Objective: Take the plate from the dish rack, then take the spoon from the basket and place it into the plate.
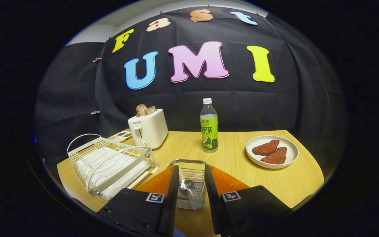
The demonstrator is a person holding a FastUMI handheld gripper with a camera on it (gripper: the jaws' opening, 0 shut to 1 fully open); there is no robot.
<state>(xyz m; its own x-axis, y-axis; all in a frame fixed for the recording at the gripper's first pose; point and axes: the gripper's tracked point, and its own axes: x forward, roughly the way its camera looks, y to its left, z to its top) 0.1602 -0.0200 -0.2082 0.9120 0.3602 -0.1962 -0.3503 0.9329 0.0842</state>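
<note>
Gripper [191,177] nearest, fingers parted, nothing clamped between them. Wire basket [189,187] sits in gap between fingers; spoon [192,199] stands inside it, handle end up; cannot tell whether fingers touch basket sides. Dish rack [110,164] just left of fingers, near table's left edge. Plate [271,152] with two reddish-brown pieces right of fingers, beyond them, close to table's right edge. Bottle [209,126] straight ahead past basket. Toaster [148,128] with bread behind rack. Bare wood table [235,164] between bottle, plate and fingers.
</note>
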